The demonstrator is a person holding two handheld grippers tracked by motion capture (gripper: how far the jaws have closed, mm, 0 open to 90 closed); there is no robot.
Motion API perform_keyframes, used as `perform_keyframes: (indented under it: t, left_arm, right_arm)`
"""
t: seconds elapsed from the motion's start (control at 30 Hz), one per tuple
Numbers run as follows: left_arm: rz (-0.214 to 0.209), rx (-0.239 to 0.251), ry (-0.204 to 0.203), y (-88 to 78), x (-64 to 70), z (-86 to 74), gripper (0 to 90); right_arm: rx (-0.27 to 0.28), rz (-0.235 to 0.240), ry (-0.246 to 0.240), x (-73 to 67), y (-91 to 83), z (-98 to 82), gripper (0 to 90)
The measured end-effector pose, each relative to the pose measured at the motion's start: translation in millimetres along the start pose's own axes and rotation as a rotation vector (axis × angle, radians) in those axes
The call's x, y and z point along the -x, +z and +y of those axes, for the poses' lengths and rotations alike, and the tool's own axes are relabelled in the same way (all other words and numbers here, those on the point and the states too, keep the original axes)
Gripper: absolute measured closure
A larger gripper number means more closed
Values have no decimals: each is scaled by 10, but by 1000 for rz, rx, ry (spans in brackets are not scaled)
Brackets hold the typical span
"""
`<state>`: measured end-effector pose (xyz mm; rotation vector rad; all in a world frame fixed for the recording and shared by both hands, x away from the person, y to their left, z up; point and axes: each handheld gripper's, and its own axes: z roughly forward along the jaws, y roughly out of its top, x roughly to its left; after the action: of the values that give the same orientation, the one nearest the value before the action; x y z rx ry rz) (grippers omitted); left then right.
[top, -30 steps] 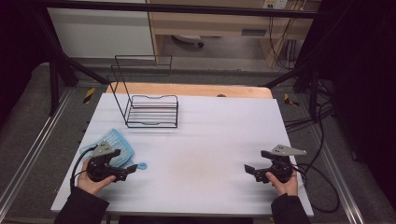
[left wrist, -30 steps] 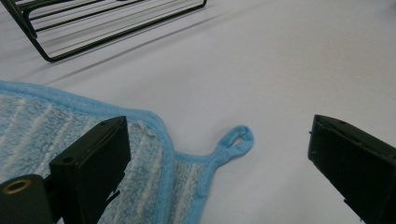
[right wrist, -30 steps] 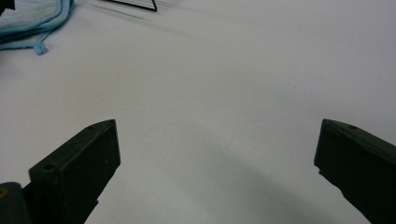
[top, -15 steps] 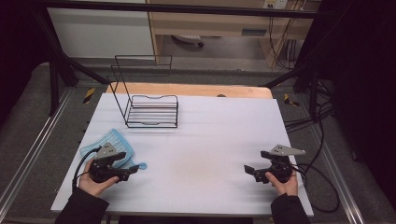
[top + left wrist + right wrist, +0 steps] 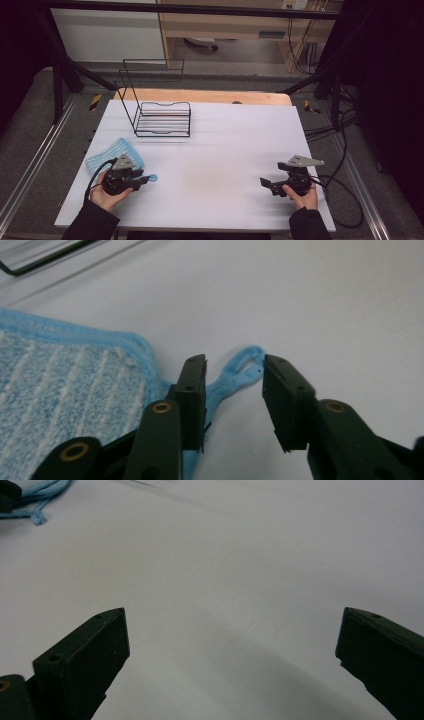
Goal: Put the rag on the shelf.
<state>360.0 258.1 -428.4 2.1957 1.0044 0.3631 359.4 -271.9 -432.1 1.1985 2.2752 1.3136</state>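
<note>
The left gripper [image 5: 234, 405], jaws parted around the blue towel's loop [image 5: 237, 371], looks set to pinch it next, while the right gripper [image 5: 232, 665] rests wide open, empty.

- Left hand [image 5: 107, 192] comes in from the bottom-left in a dark sleeve, holding the left gripper [image 5: 142, 179] low over the surface, pointed to the right.
- Its jaws are only partly apart, a narrow gap between them in the left gripper view.
- Right hand [image 5: 300, 195] comes in bottom-right, its right gripper [image 5: 265, 183] pointing left.
- Those jaws are spread wide, nothing between them.
</note>
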Motion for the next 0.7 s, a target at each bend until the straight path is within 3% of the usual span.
perform_keyframes:
  t: [0.2, 0.33, 0.53, 0.7]
  left_arm:
    - [45, -52, 1, 106, -53, -33, 715]
    - [55, -60, 11, 135, -61, -39, 749]
    - [56, -62, 15, 146, -61, -33, 799]
    - [38, -59, -6, 149, -86, -13, 849]
  right_arm:
    - [0, 1, -2, -1, 5, 0, 13]
    - [0, 0, -2, 0, 5, 0, 14]
    - [0, 1, -1, -1, 5, -1, 15]
    - [0, 1, -2, 0, 5, 0, 16]
